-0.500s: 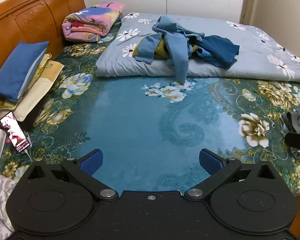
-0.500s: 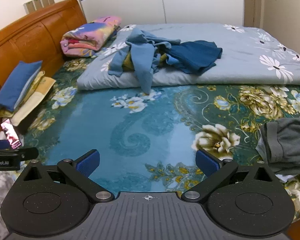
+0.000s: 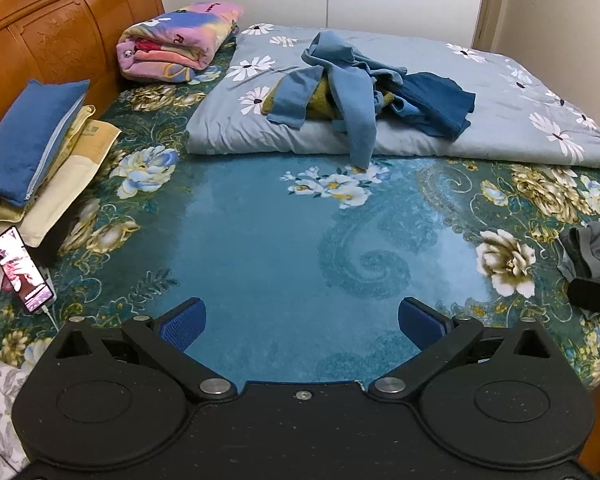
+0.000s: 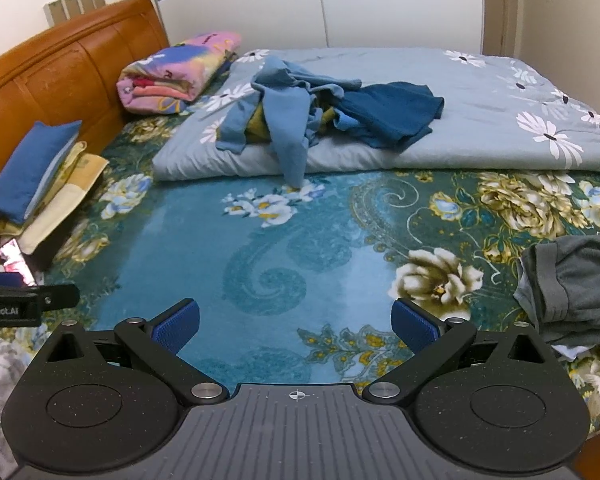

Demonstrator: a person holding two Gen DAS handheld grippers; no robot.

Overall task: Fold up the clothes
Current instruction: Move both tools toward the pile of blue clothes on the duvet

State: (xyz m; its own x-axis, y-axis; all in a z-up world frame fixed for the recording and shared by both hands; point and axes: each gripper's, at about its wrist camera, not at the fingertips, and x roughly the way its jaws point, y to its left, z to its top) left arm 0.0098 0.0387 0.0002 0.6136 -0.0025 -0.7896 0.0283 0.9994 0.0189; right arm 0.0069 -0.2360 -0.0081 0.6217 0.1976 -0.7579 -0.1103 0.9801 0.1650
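hovering unchanged: both grippers (image 3: 302,322) (image 4: 296,320) spread, empty

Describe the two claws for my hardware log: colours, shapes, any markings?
Both match: matte black bodies with two round discs, angled black link arms on silver pivot bolts, and ridged blue pads on the fingers. The left claw has a smooth black deck with a small centre screw. The right claw has a ribbed grey deck bearing a white crosshair mark. No cables or sleeves show.
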